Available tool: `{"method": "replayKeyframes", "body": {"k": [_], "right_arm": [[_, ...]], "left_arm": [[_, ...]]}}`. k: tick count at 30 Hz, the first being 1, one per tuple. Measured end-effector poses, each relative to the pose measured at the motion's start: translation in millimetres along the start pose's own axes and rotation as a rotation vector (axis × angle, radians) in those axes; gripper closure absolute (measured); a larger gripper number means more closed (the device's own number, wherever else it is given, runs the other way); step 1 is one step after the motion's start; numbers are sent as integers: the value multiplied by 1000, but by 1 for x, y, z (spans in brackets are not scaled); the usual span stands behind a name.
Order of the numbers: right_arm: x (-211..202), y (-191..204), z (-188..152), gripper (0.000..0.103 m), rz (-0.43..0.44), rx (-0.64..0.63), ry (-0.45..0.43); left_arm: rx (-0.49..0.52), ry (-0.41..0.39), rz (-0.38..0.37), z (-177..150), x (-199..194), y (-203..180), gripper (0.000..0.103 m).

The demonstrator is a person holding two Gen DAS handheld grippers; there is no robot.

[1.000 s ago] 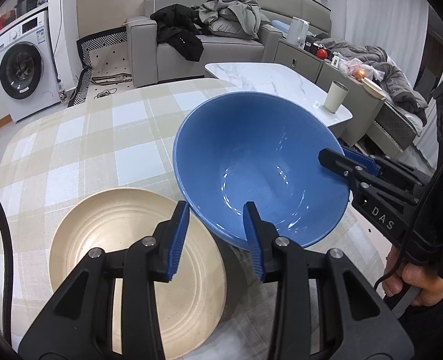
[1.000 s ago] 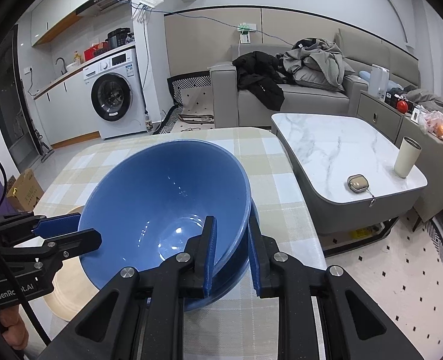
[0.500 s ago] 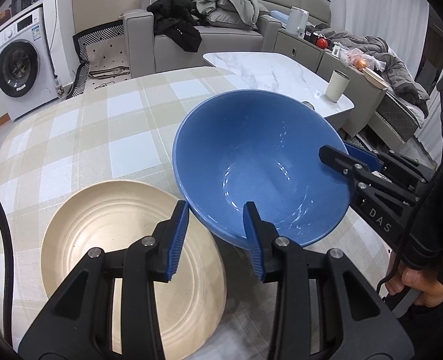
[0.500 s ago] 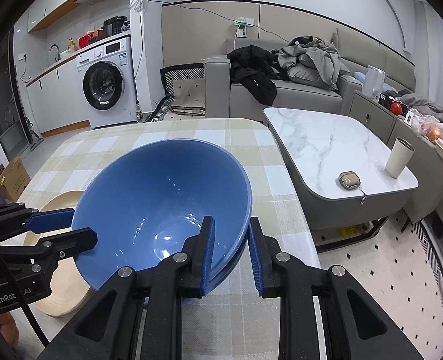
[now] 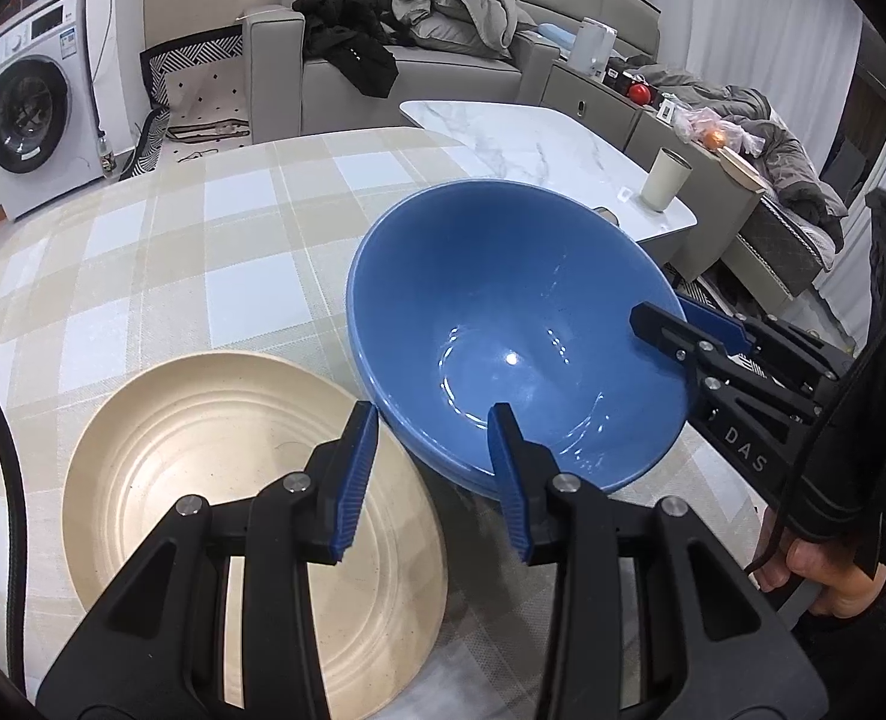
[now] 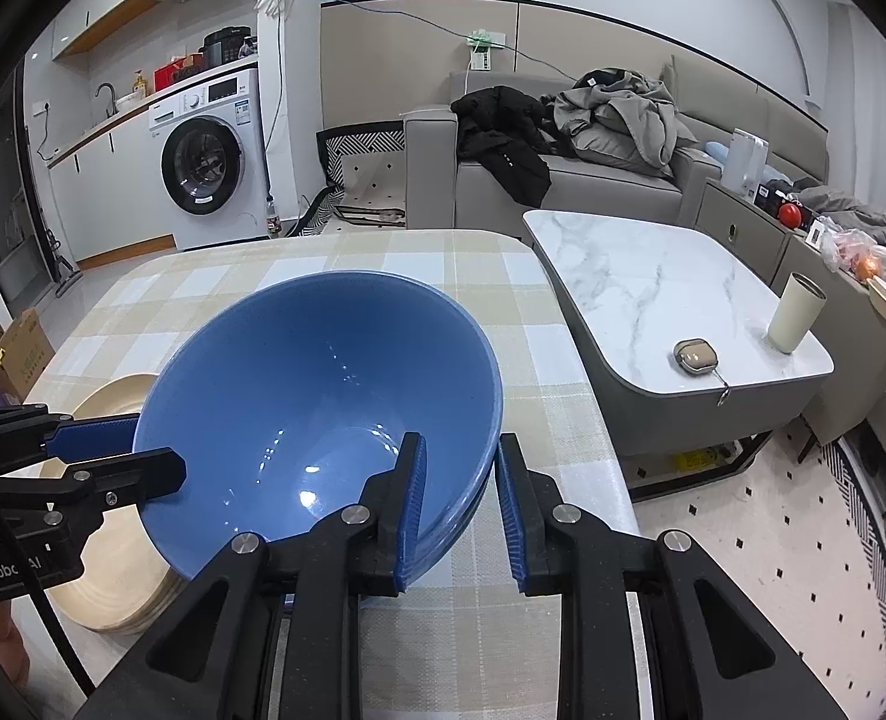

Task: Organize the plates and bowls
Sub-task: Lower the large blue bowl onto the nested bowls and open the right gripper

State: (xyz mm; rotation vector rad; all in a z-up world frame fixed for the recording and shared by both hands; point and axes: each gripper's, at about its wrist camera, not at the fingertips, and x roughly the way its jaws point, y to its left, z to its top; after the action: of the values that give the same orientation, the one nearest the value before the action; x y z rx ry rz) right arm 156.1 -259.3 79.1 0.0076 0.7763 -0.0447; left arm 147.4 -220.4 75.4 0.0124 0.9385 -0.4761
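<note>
Two wrist views of a checked table (image 5: 143,276) bearing a blue bowl (image 5: 502,324) and a stack of beige plates (image 5: 203,480).

Left gripper (image 5: 434,480): its jaws stand moderately spread and have just been opening a little. The bowl's near rim lies between the blue pads; the right pad sits inside the bowl against the wall, while the left pad stands outside, over the plate and clear of the bowl (no pinch is visible). In the right wrist view the same gripper (image 6: 143,450) reaches in from the left, one finger inside the rim and one outside.

Right gripper (image 6: 457,498): its jaws are drawn close, straddling the opposite rim, the left pad inside the bowl and the right pad outside. The wall is gripped between them. A hand (image 5: 814,576) holding this tool shows at the lower right of the left wrist view.

Blue bowl: tilted, its mouth turned toward the left gripper's side and its inside bare apart from glossy highlights. Beneath its lower edge a second blue rim shows (apparently another bowl nested under it). It lies just beside the beige plates, its rim overlapping their edge.

Beige plates: stacked flat on the table near its edge, the top one ridged in rings and holding nothing.

Beyond the table stand a marble coffee table (image 6: 652,300) with a cup (image 6: 795,313) and a washing machine (image 6: 209,168).
</note>
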Motion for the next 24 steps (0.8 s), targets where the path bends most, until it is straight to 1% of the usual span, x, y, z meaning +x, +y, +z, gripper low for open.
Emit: {"method": "replayKeyframes", "body": {"k": [6, 7, 8, 10, 11, 12, 13, 14, 15, 16, 18, 22, 24], "right_arm": [[2, -4, -1, 78, 26, 20, 26], [2, -5, -1, 74, 32, 25, 28], [3, -6, 0, 71, 44, 30, 34], [3, -7, 1, 57, 61, 37, 40], [3, -7, 2, 54, 64, 36, 42], [2, -7, 3, 51, 64, 35, 44], [1, -6, 2, 45, 66, 35, 43], [0, -7, 3, 39, 72, 40, 39], [-1, -9, 3, 23, 81, 53, 35], [-1, -10, 3, 14, 92, 68, 29], [-3, -17, 3, 13, 132, 116, 22], [0, -25, -3, 3, 176, 190, 29], [4, -28, -7, 3, 196, 219, 34]], "left_arm": [[-15, 6, -13, 1, 2, 8, 57], [-16, 6, -14, 0, 2, 9, 56], [-14, 9, -17, 0, 2, 11, 55], [-10, 14, -7, 1, 2, 13, 46], [-9, 11, -2, 1, 2, 15, 44], [-9, 7, 0, 2, 2, 16, 39], [-10, 8, 2, 3, 2, 18, 29], [-15, 6, 3, 4, 2, 20, 23], [-19, 0, 4, 5, 2, 22, 19], [-22, -3, 7, 6, 2, 24, 19], [-32, 5, 11, 8, 5, 28, 19], [-80, 14, -32, 9, 11, 38, 16], [-93, 20, -40, 8, 16, 41, 14]]}}
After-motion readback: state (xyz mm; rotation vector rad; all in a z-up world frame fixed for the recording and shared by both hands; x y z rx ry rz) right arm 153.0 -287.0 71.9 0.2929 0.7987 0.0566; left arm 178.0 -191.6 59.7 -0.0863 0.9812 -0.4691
